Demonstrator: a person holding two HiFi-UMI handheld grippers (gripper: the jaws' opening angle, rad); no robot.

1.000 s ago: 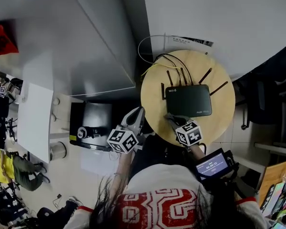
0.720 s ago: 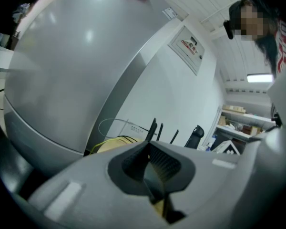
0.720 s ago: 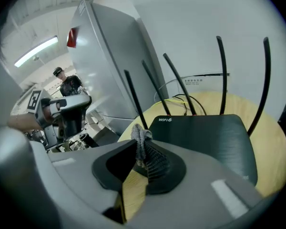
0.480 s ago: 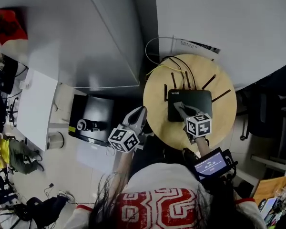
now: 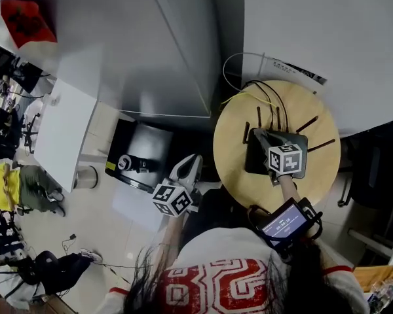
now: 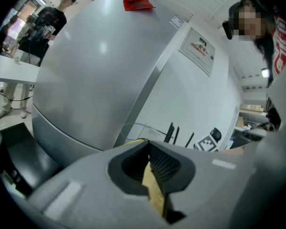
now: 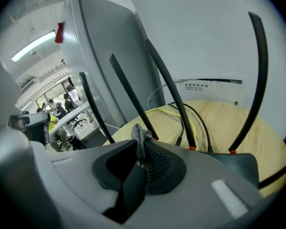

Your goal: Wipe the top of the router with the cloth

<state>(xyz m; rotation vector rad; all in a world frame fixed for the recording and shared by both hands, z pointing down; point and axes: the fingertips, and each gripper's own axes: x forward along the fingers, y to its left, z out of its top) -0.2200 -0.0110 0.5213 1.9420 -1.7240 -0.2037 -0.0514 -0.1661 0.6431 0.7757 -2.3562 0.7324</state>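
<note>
Right gripper (image 5: 262, 138), clamped on grey cloth (image 7: 142, 137), has slid farther across the black, antennaed router (image 5: 254, 163); round wooden table (image 5: 232, 175) beneath; left gripper (image 5: 194, 159) closed, empty.

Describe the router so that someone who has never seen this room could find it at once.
Find the round wooden table beside the big grey cabinet. The router is the flat black box on it, under the right gripper and its grey cloth. Only it has thin black antennas standing along its far edge.
</note>
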